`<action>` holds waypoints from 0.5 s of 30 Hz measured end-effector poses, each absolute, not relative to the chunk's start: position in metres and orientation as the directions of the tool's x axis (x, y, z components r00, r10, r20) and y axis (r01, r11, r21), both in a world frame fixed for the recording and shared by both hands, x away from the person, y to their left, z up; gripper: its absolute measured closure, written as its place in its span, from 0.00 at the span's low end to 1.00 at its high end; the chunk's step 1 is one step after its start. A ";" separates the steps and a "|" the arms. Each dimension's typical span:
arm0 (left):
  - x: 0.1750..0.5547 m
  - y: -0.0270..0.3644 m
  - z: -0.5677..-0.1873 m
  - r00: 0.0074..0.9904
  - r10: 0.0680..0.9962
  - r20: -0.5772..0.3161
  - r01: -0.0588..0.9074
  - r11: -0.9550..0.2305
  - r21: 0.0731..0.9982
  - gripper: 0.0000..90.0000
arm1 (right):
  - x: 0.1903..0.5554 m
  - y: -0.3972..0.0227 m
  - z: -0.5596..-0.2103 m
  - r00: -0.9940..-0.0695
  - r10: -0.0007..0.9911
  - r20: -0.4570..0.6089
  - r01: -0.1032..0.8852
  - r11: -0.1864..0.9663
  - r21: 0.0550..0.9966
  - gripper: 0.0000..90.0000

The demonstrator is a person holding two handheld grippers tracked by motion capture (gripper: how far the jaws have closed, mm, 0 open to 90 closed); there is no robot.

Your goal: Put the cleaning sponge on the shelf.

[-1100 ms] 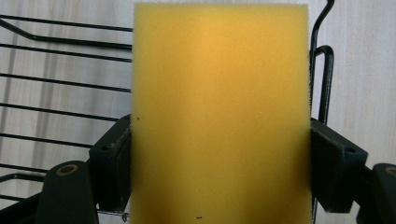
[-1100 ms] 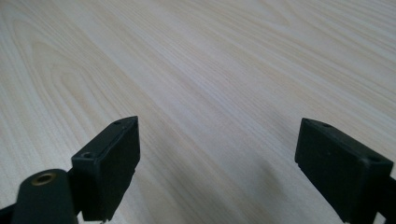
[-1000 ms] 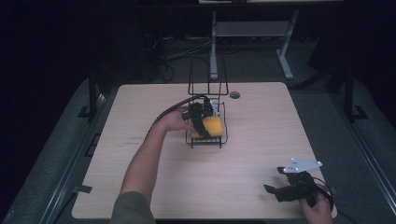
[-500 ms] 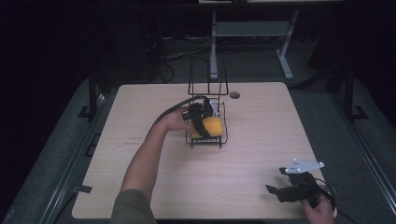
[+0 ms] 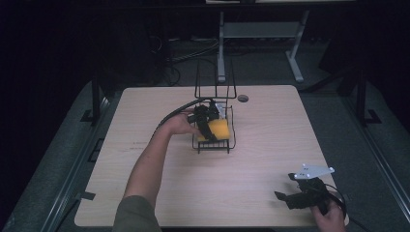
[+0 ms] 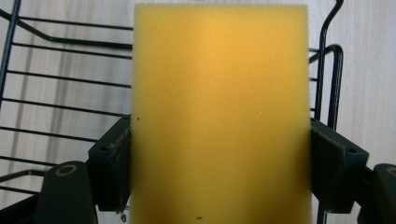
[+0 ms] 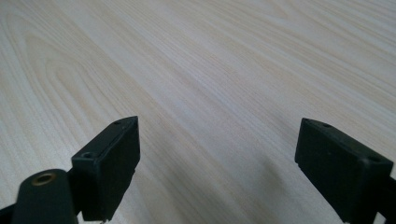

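My left gripper (image 6: 219, 182) has its fingers clamped on the yellow sponge (image 6: 219, 112) over the wire rack (image 5: 215, 128), probably to seat it, while my right gripper (image 7: 219, 163) idles at five o'clock on the table (image 5: 270, 145), fingers apart.

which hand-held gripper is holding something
The left hand-held gripper: its jaws clamp a yellow sponge over the wire rack. The right one is open, empty.

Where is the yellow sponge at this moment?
The yellow rectangular foam sponge is near the table's middle in the high view, held between the jaws of the left hand-held gripper over the black wire rack.
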State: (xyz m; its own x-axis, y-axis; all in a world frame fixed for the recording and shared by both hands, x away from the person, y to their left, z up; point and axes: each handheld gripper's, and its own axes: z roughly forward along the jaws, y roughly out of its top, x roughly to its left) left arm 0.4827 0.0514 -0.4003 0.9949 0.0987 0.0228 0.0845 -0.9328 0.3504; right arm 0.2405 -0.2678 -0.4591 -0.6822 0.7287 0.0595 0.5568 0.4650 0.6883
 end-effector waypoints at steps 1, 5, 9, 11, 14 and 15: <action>0.483 0.051 -0.401 0.995 0.098 0.025 0.083 -0.932 0.352 0.24 | 0.241 -0.268 -0.459 -0.683 0.728 0.059 0.557 0.465 0.688 0.15; 0.483 0.047 -0.404 0.994 0.112 0.004 0.104 -0.931 0.349 0.23 | 0.241 -0.268 -0.459 -0.684 0.727 0.059 0.555 0.466 0.689 0.15; 0.484 0.046 -0.404 0.993 0.119 0.002 0.111 -0.929 0.353 0.21 | 0.241 -0.269 -0.460 -0.684 0.726 0.062 0.556 0.466 0.688 0.15; 0.484 0.045 -0.403 0.992 0.123 -0.003 0.117 -0.928 0.355 0.20 | 0.241 -0.269 -0.459 -0.683 0.727 0.065 0.558 0.462 0.689 0.15; 0.483 0.046 -0.401 0.993 0.119 0.008 0.109 -0.927 0.359 0.20 | 0.241 -0.269 -0.459 -0.685 0.726 0.064 0.557 0.465 0.688 0.15; 0.483 0.047 -0.400 0.993 0.120 0.017 0.106 -0.927 0.359 0.21 | 0.241 -0.269 -0.459 -0.683 0.728 0.066 0.560 0.463 0.688 0.15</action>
State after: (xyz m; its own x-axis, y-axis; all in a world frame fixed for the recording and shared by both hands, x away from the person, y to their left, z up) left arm 0.4833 0.0465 -0.3998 0.9926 0.1200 0.0171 0.1060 -0.9275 0.3586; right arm 0.2409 -0.2685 -0.4593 -0.6829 0.7275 0.0659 0.5595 0.4629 0.6875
